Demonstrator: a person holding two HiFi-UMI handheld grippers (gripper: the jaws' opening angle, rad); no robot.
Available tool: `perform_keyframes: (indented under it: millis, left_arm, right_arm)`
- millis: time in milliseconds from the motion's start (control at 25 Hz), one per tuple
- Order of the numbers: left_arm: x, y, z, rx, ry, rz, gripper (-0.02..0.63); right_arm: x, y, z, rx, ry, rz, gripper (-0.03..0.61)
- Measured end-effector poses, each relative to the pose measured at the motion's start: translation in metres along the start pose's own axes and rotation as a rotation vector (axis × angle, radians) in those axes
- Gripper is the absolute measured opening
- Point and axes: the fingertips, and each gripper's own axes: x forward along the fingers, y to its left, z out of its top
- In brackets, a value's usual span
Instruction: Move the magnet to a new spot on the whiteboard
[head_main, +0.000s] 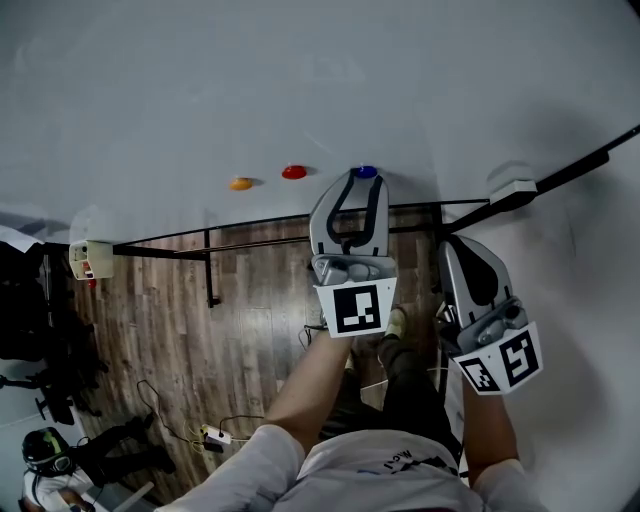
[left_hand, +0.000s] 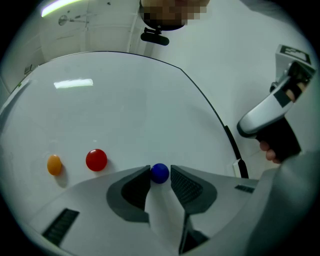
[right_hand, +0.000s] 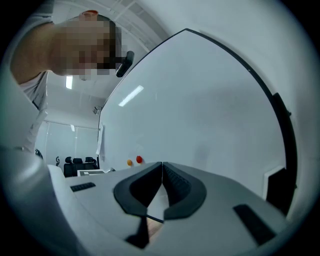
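Note:
A blue magnet (head_main: 366, 172) (left_hand: 159, 173) sticks to the whiteboard (head_main: 300, 90) (left_hand: 125, 100) low down, near its bottom edge. My left gripper (head_main: 360, 180) (left_hand: 160, 173) is at the board with its two tips on either side of the blue magnet, shut on it. To its left on the board sit a red magnet (head_main: 293, 172) (left_hand: 96, 160) and an orange magnet (head_main: 240, 184) (left_hand: 54, 164). My right gripper (head_main: 447, 242) (right_hand: 162, 164) hangs back to the right of the left one, shut and holding nothing, off the board.
The board's black frame (head_main: 560, 170) runs along its right side, with a white bracket (head_main: 512, 190) on it. Below lie a wooden floor, a black stand rail (head_main: 210, 255), a power strip with cables (head_main: 215, 437) and a seated person (head_main: 45, 450) at the lower left.

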Motion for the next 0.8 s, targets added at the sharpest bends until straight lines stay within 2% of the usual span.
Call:
perform_keyframes:
  millis: [400, 640, 720, 800]
  left_arm:
    - [-0.019, 0.003, 0.009, 0.004, 0.028, -0.028, 0.123]
    - [-0.057, -0.01, 0.033, -0.013, 0.047, -0.124, 0.121]
    - [-0.07, -0.012, 0.041, -0.046, 0.051, -0.145, 0.112]
    - [-0.086, -0.012, 0.051, -0.128, 0.043, -0.151, 0.075]
  right_arm:
    - [-0.003, 0.011, 0.0, 0.025, 0.023, 0.005, 0.015]
    - [-0.007, 0.029, -0.003, 0.041, 0.07, -0.046, 0.014]
    - [-0.01, 0.037, -0.005, 0.035, 0.078, -0.052, 0.014]
    - [-0.013, 0.05, -0.005, 0.029, 0.084, -0.048, 0.014]
